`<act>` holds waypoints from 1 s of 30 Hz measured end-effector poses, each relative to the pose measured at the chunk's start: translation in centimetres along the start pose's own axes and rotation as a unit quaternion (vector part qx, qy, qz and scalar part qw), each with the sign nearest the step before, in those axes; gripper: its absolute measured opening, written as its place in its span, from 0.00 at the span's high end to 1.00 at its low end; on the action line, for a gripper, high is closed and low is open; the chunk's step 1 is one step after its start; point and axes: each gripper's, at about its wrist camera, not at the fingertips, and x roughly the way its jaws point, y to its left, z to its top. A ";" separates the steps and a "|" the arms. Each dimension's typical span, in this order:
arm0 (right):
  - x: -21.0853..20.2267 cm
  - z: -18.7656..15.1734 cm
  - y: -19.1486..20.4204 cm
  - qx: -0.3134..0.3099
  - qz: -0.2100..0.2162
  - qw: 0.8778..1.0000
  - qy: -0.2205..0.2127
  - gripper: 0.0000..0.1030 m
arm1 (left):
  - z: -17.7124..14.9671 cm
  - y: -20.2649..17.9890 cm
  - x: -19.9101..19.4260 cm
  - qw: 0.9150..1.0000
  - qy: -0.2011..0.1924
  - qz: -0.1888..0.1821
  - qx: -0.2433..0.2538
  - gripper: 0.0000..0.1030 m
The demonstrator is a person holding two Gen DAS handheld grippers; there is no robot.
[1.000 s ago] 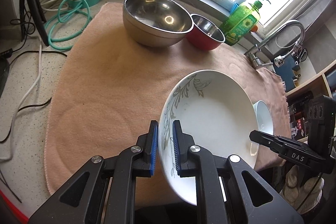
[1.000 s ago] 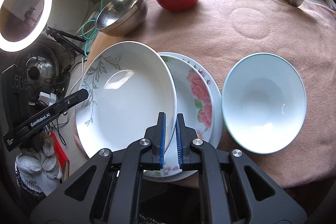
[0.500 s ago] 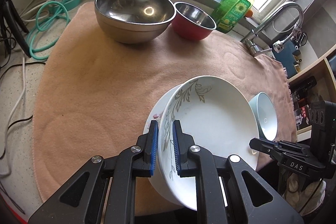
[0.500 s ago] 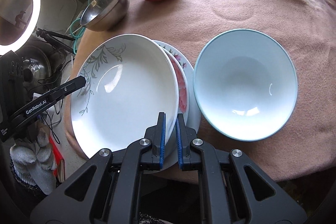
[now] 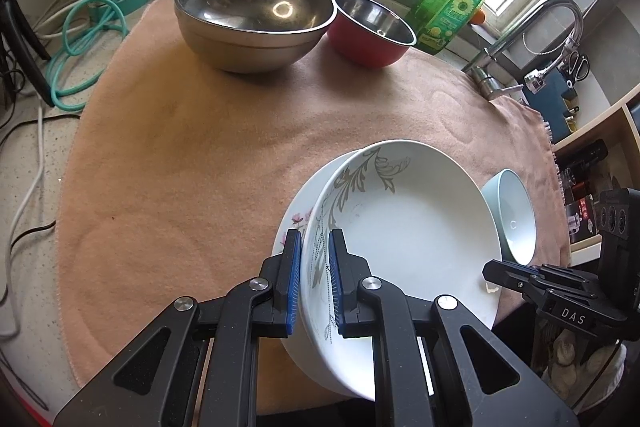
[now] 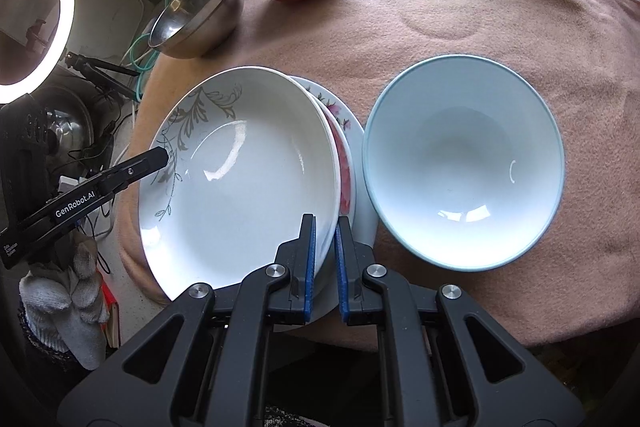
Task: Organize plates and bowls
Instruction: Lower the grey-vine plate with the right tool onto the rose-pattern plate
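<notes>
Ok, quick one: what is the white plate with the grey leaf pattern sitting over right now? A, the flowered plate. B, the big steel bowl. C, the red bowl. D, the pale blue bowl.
A: the leaf-pattern plate, gripped at its rim by the left gripper and right gripper, overlaps the flowered plate, which peeks out at its edge.

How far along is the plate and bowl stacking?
Done: nothing is visibly finished. In hand: both the left gripper and right gripper clamp the leaf-pattern plate, which sits tilted over the floral plate. Left: the pale blue bowl, steel bowl and red bowl stand separately on the towel.
</notes>
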 end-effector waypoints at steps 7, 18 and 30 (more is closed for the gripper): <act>0.1 0.0 0.1 -0.001 -0.002 1.000 0.001 0.91 | 0.0 0.0 0.3 1.000 0.003 0.000 0.000 0.89; 0.1 0.1 0.4 -0.011 -0.011 1.000 0.004 0.88 | 0.1 0.1 0.3 1.000 0.006 -0.002 0.001 0.89; -0.2 -0.1 0.1 -0.016 -0.019 1.000 0.008 0.88 | 0.3 -0.5 0.2 1.000 0.000 0.000 0.014 0.89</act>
